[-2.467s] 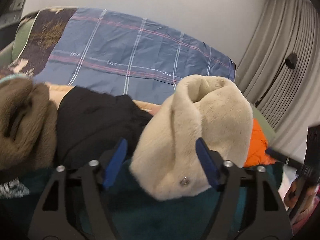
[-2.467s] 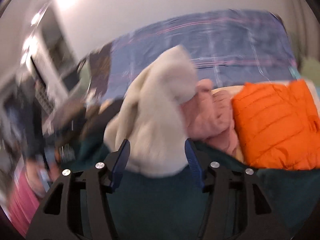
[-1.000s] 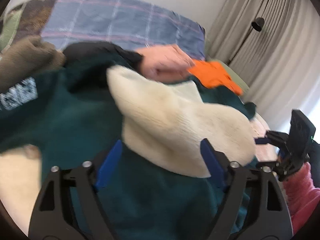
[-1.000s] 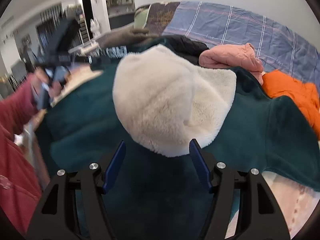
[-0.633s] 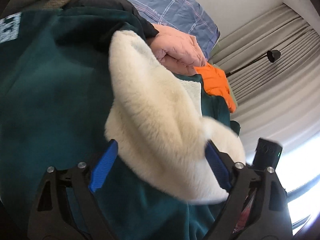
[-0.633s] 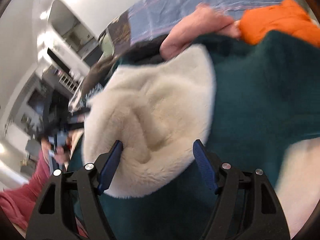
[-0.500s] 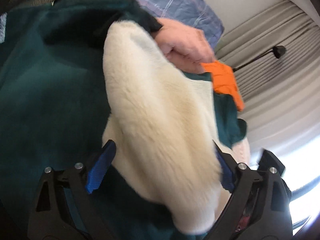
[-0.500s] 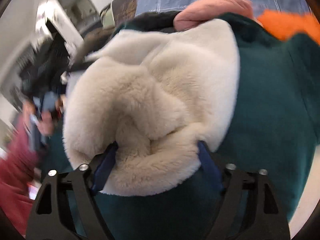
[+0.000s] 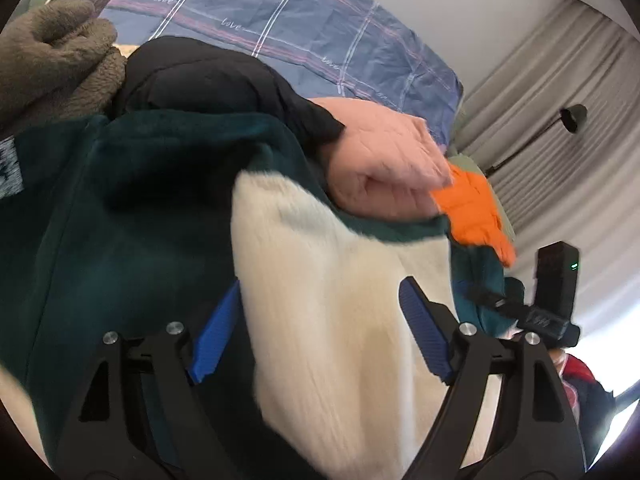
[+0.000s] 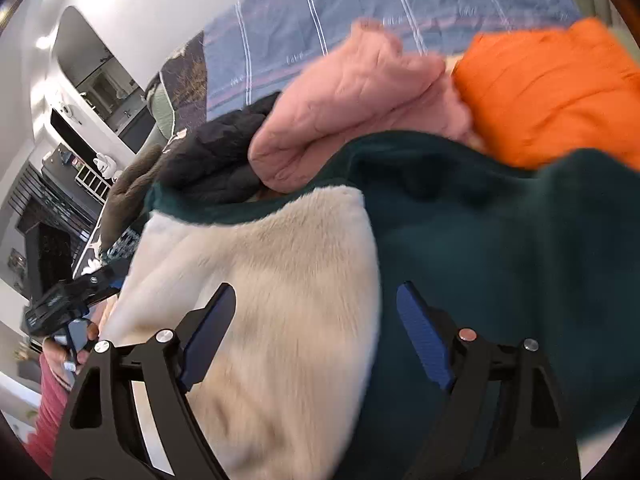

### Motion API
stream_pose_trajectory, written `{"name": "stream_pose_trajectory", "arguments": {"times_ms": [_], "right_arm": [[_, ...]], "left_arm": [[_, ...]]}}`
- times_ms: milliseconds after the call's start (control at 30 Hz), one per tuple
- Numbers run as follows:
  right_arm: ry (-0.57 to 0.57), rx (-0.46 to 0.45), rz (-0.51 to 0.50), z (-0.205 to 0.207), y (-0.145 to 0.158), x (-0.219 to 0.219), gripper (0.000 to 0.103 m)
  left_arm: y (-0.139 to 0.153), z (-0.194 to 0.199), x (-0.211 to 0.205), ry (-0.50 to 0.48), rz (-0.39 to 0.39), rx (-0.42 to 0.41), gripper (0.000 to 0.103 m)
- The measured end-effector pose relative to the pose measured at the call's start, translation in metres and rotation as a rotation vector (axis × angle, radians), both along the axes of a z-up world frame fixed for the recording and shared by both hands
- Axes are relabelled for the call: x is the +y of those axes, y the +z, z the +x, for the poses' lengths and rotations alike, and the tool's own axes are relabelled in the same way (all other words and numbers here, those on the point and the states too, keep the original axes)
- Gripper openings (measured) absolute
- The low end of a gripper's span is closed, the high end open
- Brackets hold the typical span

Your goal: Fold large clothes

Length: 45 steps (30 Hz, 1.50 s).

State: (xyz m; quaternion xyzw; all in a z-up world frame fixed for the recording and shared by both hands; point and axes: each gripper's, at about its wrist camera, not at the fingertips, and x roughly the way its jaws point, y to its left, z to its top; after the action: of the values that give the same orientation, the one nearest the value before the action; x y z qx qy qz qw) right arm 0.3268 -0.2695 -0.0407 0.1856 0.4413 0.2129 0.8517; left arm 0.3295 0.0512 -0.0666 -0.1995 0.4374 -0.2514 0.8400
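A cream fleece garment [image 9: 340, 312] lies on a dark green fleece garment [image 9: 132, 216] on the bed. My left gripper [image 9: 320, 328] is open, its blue pads on either side of the cream fleece, close above it. In the right wrist view the cream fleece [image 10: 260, 300] fills the lower left and the green garment [image 10: 500, 260] the right. My right gripper [image 10: 316, 332] is open, straddling the edge where cream meets green. Whether either gripper touches the cloth I cannot tell.
Folded clothes lie behind: a brown fleece [image 9: 56, 64], a black jacket [image 9: 200, 76], a pink quilted jacket [image 9: 384, 160] and an orange puffer [image 9: 472, 208]. A blue plaid sheet [image 9: 280, 20] covers the bed's far side. Curtains [image 9: 560, 92] hang at the right.
The cream fleece has been laid down flat on the green garment. Both grippers have dropped close over it and stay open.
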Motion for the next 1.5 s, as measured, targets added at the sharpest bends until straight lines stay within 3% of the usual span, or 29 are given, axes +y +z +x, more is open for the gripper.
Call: {"name": "stream_pose_trajectory", "arguments": {"times_ms": [33, 67, 100, 167, 200, 267, 333, 433, 467, 500, 567, 667, 733, 800, 900, 933, 1033, 1067, 1133, 1167, 1233, 1267, 1333, 1500], "right_arm": [[0.015, 0.033, 0.011, 0.011, -0.008, 0.006, 0.057], [0.031, 0.059, 0.014, 0.017, -0.011, 0.013, 0.020], [0.037, 0.030, -0.007, 0.018, -0.003, 0.018, 0.013], [0.020, -0.109, -0.031, 0.008, 0.023, 0.018, 0.011], [0.008, -0.168, 0.013, 0.011, 0.040, 0.011, 0.011], [-0.039, -0.211, 0.097, 0.022, 0.056, -0.004, 0.011], [-0.074, -0.256, 0.070, 0.035, 0.058, -0.006, 0.011], [-0.153, -0.359, -0.199, 0.058, 0.036, 0.010, 0.011], [-0.178, -0.371, -0.276, 0.064, 0.022, 0.012, 0.010], [-0.219, -0.320, -0.361, 0.074, 0.002, 0.014, 0.010], [-0.220, -0.287, -0.284, 0.075, -0.009, 0.005, 0.009], [-0.279, -0.230, -0.158, 0.052, 0.013, -0.018, 0.012], [-0.268, -0.247, -0.103, 0.028, 0.033, -0.022, 0.014], [-0.178, -0.308, -0.080, -0.018, 0.059, -0.011, 0.014], [0.002, -0.340, -0.039, -0.082, 0.073, 0.024, 0.014], [0.073, -0.332, -0.020, -0.101, 0.072, 0.035, 0.014], [0.252, -0.253, -0.069, -0.130, 0.052, 0.089, 0.015], [0.248, -0.196, -0.137, -0.121, 0.033, 0.104, 0.014], [0.194, -0.060, -0.149, -0.096, -0.003, 0.113, 0.011], [0.169, -0.006, -0.095, -0.086, -0.020, 0.111, 0.003], [0.147, 0.029, 0.012, -0.079, -0.029, 0.102, 0.000], [0.143, 0.040, 0.031, -0.079, -0.028, 0.099, 0.000], [0.154, 0.013, 0.027, -0.088, -0.027, 0.100, 0.000], [0.157, -0.133, -0.206, -0.118, -0.001, 0.121, 0.004]], "left_arm": [[-0.003, 0.009, -0.004, -0.011, 0.020, 0.016, 0.021], [-0.005, 0.019, -0.011, -0.037, 0.051, 0.033, 0.012], [-0.001, 0.024, -0.015, -0.048, 0.062, 0.024, 0.012], [0.026, 0.026, -0.019, -0.072, 0.087, -0.115, 0.011], [0.039, 0.027, -0.018, -0.077, 0.111, -0.188, 0.011], [0.057, 0.038, -0.017, -0.047, 0.157, -0.316, 0.011], [0.054, 0.055, -0.019, -0.033, 0.192, -0.362, 0.012], [0.009, 0.087, -0.032, -0.009, 0.300, -0.340, 0.014], [-0.012, 0.090, -0.039, -0.006, 0.340, -0.367, 0.015], [-0.023, 0.092, -0.043, -0.006, 0.358, -0.375, 0.016], [-0.023, 0.093, -0.040, -0.008, 0.323, -0.356, 0.016], [-0.010, 0.087, -0.033, -0.025, 0.311, -0.322, 0.022], [0.004, 0.071, -0.023, -0.034, 0.296, -0.298, 0.047], [0.017, 0.054, -0.017, -0.029, 0.291, -0.322, 0.057], [0.038, 0.012, -0.012, -0.052, 0.254, -0.351, 0.054], [0.043, -0.003, -0.010, -0.069, 0.228, -0.353, 0.046], [0.046, -0.044, -0.024, -0.192, 0.186, -0.355, 0.038], [0.037, -0.056, -0.035, -0.232, 0.214, -0.338, 0.035], [0.017, -0.058, -0.057, -0.261, 0.296, -0.302, 0.028], [-0.001, -0.053, -0.066, -0.253, 0.355, -0.282, 0.027], [-0.037, -0.037, -0.074, -0.215, 0.454, -0.237, 0.027], [-0.049, -0.031, -0.072, -0.213, 0.424, -0.235, 0.027], [-0.046, -0.027, -0.067, -0.212, 0.374, -0.216, 0.027], [-0.042, -0.034, -0.067, -0.220, 0.381, -0.230, 0.027]]}}
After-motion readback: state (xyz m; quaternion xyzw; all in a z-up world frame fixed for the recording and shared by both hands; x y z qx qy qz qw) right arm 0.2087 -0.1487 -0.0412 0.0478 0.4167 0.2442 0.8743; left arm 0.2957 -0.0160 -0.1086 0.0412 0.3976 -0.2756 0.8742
